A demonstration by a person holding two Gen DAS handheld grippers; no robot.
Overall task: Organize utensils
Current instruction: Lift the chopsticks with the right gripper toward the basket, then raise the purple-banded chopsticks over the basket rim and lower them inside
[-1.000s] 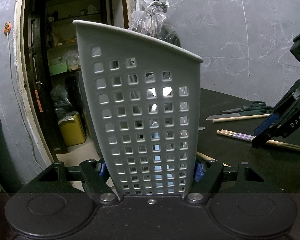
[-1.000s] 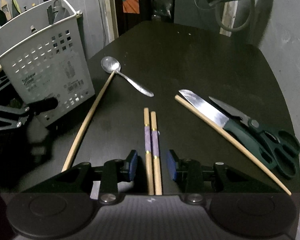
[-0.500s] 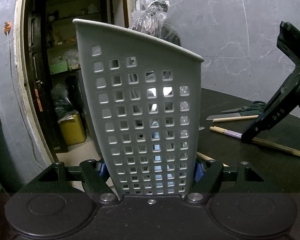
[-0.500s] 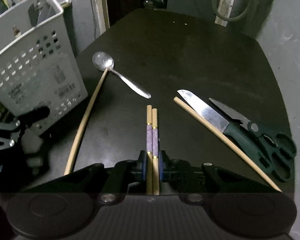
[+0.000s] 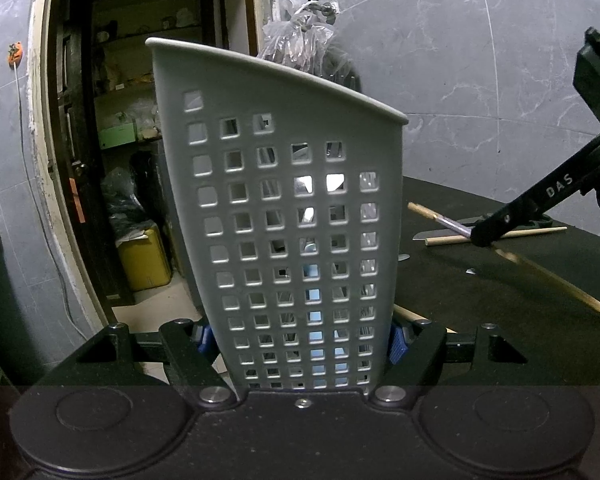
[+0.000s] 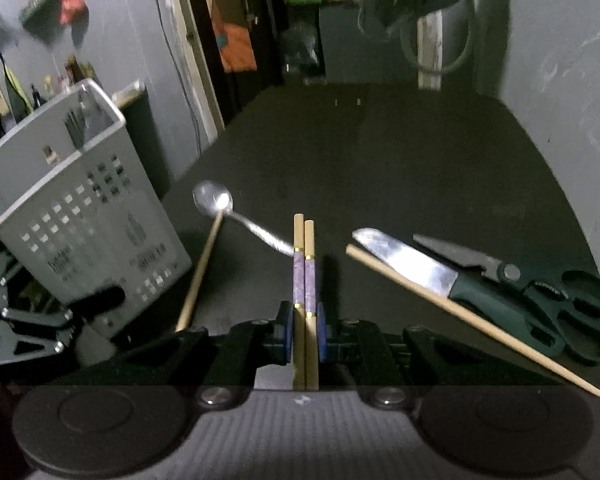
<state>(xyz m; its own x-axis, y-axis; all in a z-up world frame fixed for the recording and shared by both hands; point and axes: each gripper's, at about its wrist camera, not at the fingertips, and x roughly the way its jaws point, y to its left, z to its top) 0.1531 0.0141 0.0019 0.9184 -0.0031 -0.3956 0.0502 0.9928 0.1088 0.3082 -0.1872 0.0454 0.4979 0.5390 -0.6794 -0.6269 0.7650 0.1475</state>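
Observation:
My left gripper (image 5: 300,340) is shut on the grey perforated utensil basket (image 5: 292,216), holding it upright at the table's left edge; the basket also shows in the right wrist view (image 6: 80,216) with utensils inside. My right gripper (image 6: 305,334) is shut on a pair of chopsticks with purple bands (image 6: 305,276), lifted off the black table. In the left wrist view the right gripper (image 5: 488,236) holds the chopsticks (image 5: 440,218) in the air, right of the basket.
On the black table (image 6: 380,160) lie a metal spoon (image 6: 236,216), a long wooden stick (image 6: 200,276) beside the basket, another stick (image 6: 460,312), a green-handled knife (image 6: 440,276) and green scissors (image 6: 560,300). A doorway (image 5: 112,160) lies left of the table.
My right gripper closed on the chopsticks and lifted them off the table, tilting upward. The left gripper and basket have stayed still.

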